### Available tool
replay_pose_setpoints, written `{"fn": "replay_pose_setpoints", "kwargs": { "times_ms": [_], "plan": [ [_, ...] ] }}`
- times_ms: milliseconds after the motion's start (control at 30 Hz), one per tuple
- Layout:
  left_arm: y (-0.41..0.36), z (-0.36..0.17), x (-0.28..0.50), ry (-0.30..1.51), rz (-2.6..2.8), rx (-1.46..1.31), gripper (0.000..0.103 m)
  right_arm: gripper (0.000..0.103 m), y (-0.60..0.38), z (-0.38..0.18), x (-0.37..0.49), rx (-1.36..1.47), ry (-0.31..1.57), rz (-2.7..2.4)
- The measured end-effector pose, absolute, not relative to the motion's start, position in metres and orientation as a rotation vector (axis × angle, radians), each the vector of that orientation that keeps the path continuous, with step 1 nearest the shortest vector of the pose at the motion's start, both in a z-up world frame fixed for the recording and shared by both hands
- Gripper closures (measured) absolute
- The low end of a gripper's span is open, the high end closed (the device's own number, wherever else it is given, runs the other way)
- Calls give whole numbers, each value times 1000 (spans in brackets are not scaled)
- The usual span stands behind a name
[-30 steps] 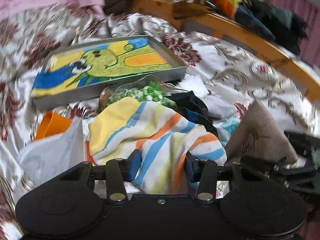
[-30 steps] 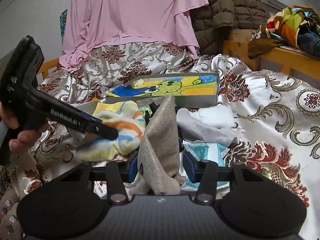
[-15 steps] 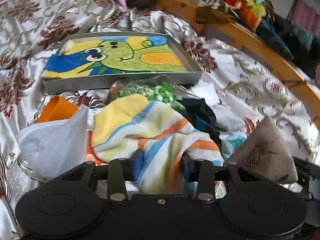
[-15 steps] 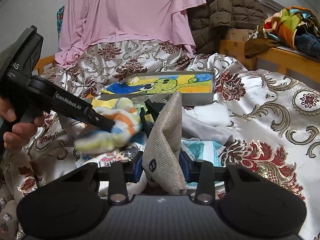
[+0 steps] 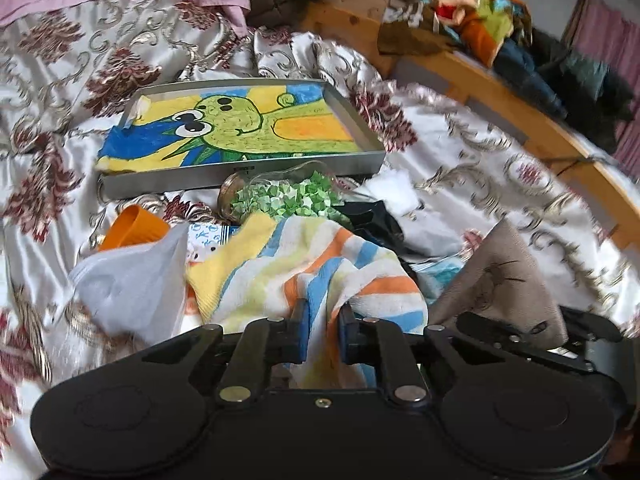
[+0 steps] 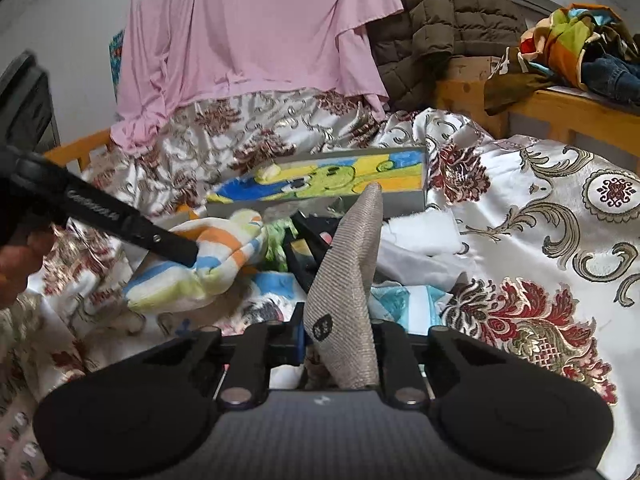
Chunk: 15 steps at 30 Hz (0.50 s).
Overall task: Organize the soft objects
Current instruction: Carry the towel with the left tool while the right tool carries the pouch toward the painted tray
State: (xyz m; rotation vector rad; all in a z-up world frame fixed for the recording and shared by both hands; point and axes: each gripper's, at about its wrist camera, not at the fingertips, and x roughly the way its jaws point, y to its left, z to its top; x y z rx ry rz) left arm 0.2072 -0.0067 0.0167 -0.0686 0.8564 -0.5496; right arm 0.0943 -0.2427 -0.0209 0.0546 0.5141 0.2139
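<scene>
Striped towel (image 5: pixel 312 264) bunched beside an upright, peaked grey-brown cloth (image 6: pixel 352 280).

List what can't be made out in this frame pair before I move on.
- Left wrist view: the striped towel's near end, hidden behind the left gripper.
- Right wrist view: the grey-brown cloth's lower end, behind the right gripper.
- Both views: items under the pile; the black object is unidentifiable.

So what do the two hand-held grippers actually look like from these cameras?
Both are matte black. Each hand-held gripper, left and right, has two round discs on its body, silver screws on the linkage bars and blue pads inside the fingers. The left one's side bar carries blurred white lettering, seen from the right wrist camera.
</scene>
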Motion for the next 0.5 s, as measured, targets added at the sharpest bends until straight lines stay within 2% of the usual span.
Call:
{"fn": "replay_pose_setpoints", "kwargs": {
  "times_ms": [500],
  "plan": [
    [23,46,161,835,-558,-367,89,86,-252,12,60,141,329,286]
  ]
}}
